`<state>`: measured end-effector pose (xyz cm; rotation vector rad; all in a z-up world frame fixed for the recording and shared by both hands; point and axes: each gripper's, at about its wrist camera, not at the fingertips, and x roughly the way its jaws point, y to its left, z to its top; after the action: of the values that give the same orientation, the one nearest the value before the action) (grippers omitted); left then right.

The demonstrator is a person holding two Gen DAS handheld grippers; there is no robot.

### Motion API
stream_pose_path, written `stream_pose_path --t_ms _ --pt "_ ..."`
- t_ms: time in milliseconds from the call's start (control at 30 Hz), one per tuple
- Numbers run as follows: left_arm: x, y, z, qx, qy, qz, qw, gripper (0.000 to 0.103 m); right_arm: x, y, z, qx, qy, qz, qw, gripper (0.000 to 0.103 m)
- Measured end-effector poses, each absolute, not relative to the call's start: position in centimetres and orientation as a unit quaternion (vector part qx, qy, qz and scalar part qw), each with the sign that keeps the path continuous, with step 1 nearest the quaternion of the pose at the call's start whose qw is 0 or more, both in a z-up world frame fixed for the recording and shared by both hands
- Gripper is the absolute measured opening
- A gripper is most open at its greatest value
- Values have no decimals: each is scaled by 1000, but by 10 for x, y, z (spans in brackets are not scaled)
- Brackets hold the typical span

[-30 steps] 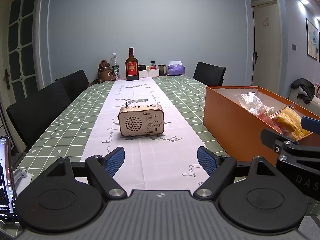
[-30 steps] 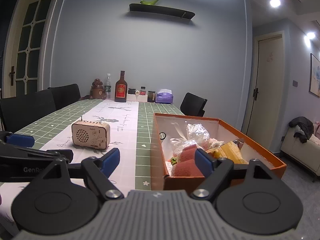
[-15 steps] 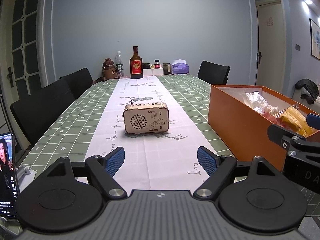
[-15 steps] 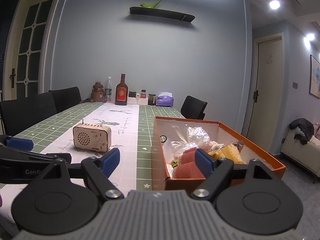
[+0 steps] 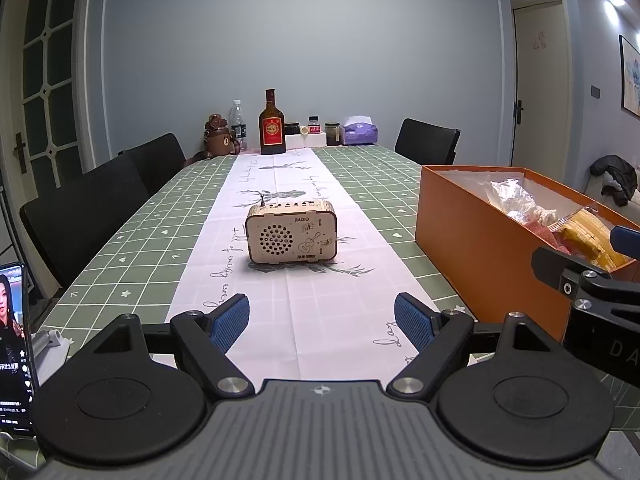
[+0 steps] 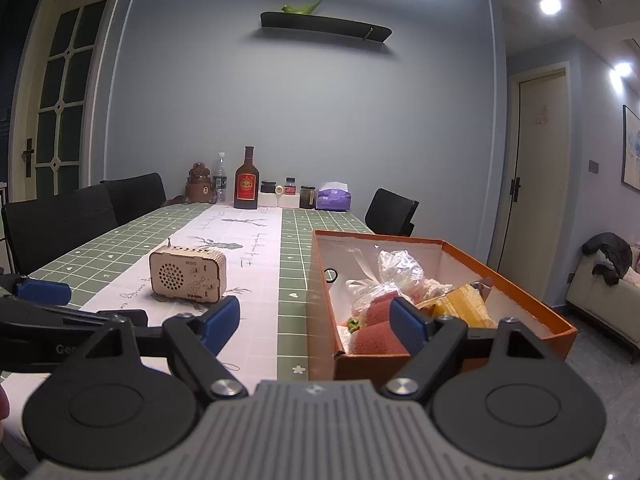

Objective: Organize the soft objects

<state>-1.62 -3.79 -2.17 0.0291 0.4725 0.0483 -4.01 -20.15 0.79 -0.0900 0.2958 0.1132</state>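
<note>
Soft objects: a red spongy piece (image 6: 374, 338), a yellow packet (image 6: 464, 312) and a crinkled clear bag (image 6: 398, 270) lie heaped together inside the orange box (image 6: 554, 326), toward its near end
Box, position: on the green checked table (image 6: 292, 268), to the right of the white runner (image 5: 280, 200); its long axis runs away from both cameras, toward the far wall
Key relation: the heap lies directly ahead of and just beyond the right gripper (image 6: 314, 322), slightly to the right of its centre line; from the left gripper (image 5: 322, 322) the same box sits well off to the right, behind its tall orange side wall
Nearer tool: the right gripper, by judgement; its right blue pad overlaps the red spongy piece in the right wrist view, though contact cannot be confirmed
Right gripper, state: fingers spread wide, nothing between them
Left gripper, state: fingers spread wide, nothing held, aimed along the runner at the wooden radio (image 5: 291, 236)
Likely next move: a short forward reach over the box's near end by the right gripper
Other items: bottle (image 5: 272, 124) and tissue box (image 5: 360, 132) at the far end; phone (image 5: 14, 348) at the left edge
</note>
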Motion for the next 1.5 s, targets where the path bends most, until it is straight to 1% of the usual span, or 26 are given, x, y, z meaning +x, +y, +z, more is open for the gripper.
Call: stream_pose_path --t_ms 1500 --pt "-15 -36 -21 13 241 29 970 97 -35 -200 7 -50 149 70 985 81"
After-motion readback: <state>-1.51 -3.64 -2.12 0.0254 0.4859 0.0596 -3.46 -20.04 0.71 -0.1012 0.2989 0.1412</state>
